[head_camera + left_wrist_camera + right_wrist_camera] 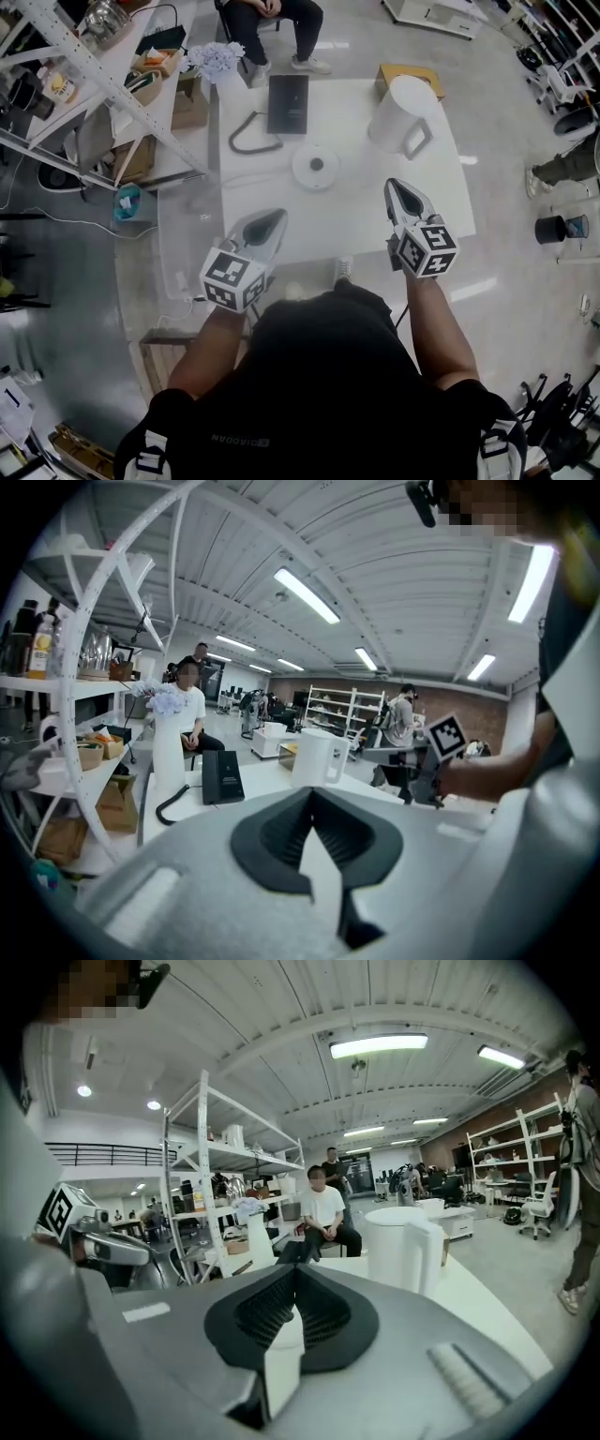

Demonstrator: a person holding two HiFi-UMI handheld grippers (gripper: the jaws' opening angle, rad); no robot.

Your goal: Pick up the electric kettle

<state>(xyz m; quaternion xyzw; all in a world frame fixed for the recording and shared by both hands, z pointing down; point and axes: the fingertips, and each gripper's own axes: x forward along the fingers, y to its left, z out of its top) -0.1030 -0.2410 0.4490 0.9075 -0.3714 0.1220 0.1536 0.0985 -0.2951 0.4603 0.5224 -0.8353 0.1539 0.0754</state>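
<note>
Grippers come first, one at each side of the near half of the table [356, 225], both clear of everything on it. The left gripper [277, 217] hangs over the near left edge and points toward 1 o'clock. Its own view shows the jaws closed tip to tip with nothing between them. The right gripper [395, 185] is over the near right part of the table and points between 11 and 12 o'clock. Its jaws are also pressed together and empty.

Beyond them, at about 12 o'clock from the person, the round white base [316, 166] lies flat mid-table with nothing on it.

The kettle [398, 114] stands upright on the far right part of the table, at 12 o'clock from the right gripper and 2 o'clock from the base. It is well apart from both. It is white, lid shut, and its handle is turned toward 5 o'clock.

A black phone [287, 103] lies at 11 o'clock from the base, and its cord [248, 136] curls off toward 8 o'clock.

A brown box [398, 73] sits just behind the kettle at the far edge. A vase [214, 61] of pale flowers stands by the far left corner.

Past the table, a seated person [272, 23] is at 12 o'clock and a white rack [94, 84] at 10 o'clock.
</note>
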